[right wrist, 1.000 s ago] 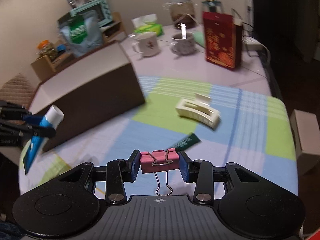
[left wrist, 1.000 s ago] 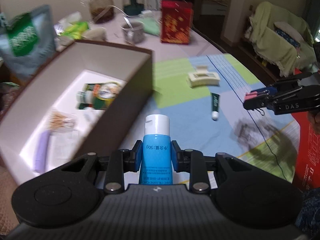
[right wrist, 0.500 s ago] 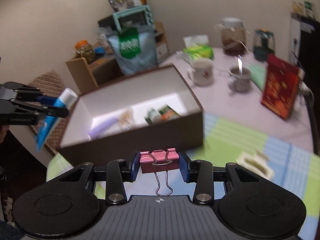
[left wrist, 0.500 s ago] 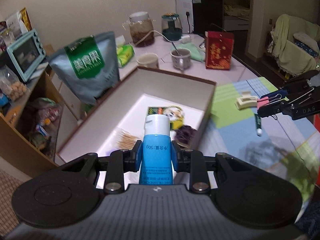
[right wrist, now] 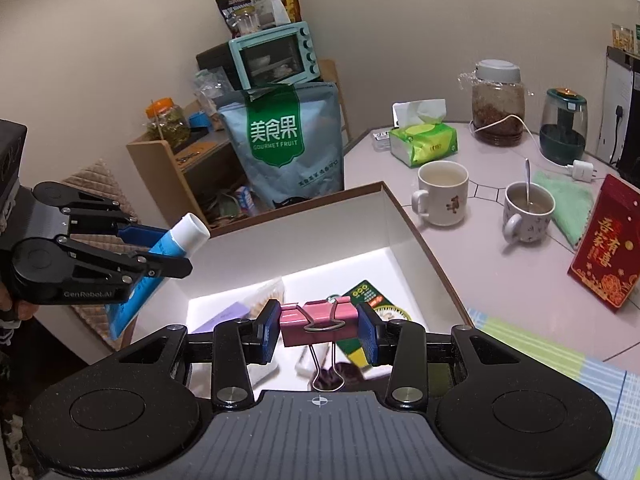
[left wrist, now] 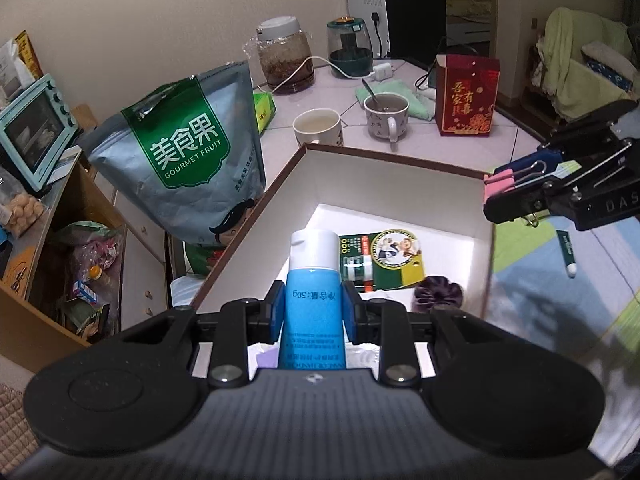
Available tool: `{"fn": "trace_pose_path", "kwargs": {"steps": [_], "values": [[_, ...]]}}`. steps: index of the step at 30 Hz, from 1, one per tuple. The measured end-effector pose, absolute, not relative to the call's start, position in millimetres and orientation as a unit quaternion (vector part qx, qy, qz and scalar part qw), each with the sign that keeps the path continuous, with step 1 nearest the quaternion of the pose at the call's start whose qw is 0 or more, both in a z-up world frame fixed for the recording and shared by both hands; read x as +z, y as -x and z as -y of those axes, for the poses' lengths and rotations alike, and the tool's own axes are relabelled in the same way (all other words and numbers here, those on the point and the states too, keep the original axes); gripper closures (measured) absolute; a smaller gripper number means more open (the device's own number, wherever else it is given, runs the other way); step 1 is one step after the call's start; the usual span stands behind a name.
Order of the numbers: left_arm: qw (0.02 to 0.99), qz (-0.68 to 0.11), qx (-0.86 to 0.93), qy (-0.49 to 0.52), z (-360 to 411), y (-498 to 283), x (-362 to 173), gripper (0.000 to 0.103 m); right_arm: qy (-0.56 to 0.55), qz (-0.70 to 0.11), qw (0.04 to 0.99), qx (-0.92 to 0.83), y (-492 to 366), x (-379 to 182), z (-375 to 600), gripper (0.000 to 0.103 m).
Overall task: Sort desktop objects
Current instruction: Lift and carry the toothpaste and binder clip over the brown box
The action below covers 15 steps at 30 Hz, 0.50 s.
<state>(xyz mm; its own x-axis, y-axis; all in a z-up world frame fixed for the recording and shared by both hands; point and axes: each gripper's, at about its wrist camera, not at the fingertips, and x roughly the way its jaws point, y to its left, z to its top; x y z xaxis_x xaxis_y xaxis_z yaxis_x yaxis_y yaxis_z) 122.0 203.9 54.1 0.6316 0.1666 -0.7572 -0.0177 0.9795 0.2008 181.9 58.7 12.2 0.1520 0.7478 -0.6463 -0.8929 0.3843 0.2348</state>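
My left gripper [left wrist: 313, 308] is shut on a blue tube with a white cap [left wrist: 313, 280], held over the near end of the brown box [left wrist: 384, 160]. The same tube [right wrist: 176, 240] shows in the right wrist view, above the box's left wall. My right gripper [right wrist: 319, 326] is shut on a pink binder clip [right wrist: 319, 320], above the box's [right wrist: 420, 236] white floor. From the left wrist view that clip [left wrist: 498, 186] hangs at the box's right wall. Inside lie a green card pack [left wrist: 380, 256], a dark purple scrunchie [left wrist: 439, 295] and a lilac tube [right wrist: 224, 316].
A small green tube [left wrist: 566, 252] lies on the checked cloth right of the box. A big fruit bag [left wrist: 188, 160] leans at the box's left. Two mugs [right wrist: 442, 192] [right wrist: 528, 212], a red gift bag [right wrist: 604, 256], a tissue pack [right wrist: 424, 142] and a jar [right wrist: 498, 108] stand behind.
Both grippers swung left from the checked cloth to above the open box, carrying the blue tube and the pink clip. The cream hair claw has left both views.
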Motion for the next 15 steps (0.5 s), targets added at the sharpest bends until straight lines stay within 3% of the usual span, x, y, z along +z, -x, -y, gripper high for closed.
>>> {"fn": "trace_pose_path", "kwargs": {"steps": [15], "values": [[0.889, -0.446, 0.02, -0.102, -223.0, -180.3, 21.0, 0.078, 0.136, -0.396, 0.756, 0.504, -217.4, -31.4, -92.4, 0.063]]}}
